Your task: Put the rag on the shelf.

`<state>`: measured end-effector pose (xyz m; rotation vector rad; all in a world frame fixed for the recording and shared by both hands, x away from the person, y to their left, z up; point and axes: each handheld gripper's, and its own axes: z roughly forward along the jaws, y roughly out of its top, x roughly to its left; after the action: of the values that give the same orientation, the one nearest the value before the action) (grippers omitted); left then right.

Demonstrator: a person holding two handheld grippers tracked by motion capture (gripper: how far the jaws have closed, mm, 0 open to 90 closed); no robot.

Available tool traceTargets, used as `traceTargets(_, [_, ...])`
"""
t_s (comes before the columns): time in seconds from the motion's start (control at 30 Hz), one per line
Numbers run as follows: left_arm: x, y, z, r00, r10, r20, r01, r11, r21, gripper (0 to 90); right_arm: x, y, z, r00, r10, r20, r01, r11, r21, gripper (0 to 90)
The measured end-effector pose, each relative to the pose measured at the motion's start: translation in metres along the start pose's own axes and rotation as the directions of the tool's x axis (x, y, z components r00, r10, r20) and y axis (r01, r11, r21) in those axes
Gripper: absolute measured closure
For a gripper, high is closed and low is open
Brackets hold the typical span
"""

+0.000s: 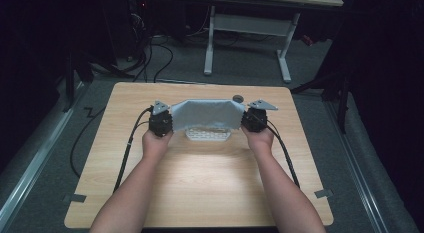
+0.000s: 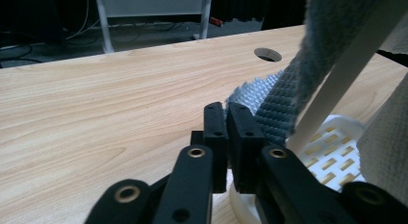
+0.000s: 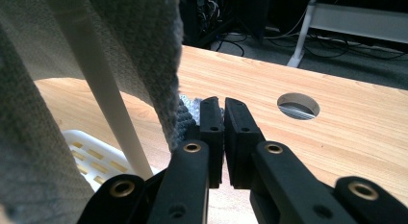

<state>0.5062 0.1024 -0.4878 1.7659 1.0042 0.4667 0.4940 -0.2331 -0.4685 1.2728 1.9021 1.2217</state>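
While both hands hold the grey cloth up by its two ends, it hangs spread over a thin white bar above a white tray near the far middle of the wooden table; the left gripper is pinched tight on a corner of the cloth, and you can see the bumpy weave squeezed beside its jaws in the left gripper view; the right gripper looks pinched too, with a bit of cloth peeking past its jaws in the right gripper view; I think the step now is draping the cloth over the bar; next, both sides should come down evenly, so the cloth sits straight and does not slide off; the tray has lots of little slots, and I can't see anything lying in it; a round hole sits in the table just past the right gripper.
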Motion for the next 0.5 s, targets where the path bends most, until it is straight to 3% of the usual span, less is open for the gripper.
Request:
traceTargets(0.2, [0.005, 0.001, -0.006, 0.9997, -0.014, -0.021, 0.014, 0.9999, -0.010, 72.3, 0.000, 0.002, -0.001, 1.0000, -0.001, 0.007, 0.001, 1.000, -0.001, 75.8])
traceTargets(0.3, [0.008, 0.002, -0.009, 0.9983, -0.019, -0.054, 0.018, 0.9997, -0.016, 65.3, -0.002, 0.005, -0.005, 0.9999, -0.004, 0.014, 0.004, 1.000, -0.018, 71.5])
traceTargets(0.5, [0.014, 0.005, -0.018, 0.9966, -0.028, -0.078, 0.025, 0.9991, -0.034, 62.7, -0.007, 0.013, -0.014, 0.9994, -0.008, 0.034, 0.010, 0.999, -0.048, 68.2])
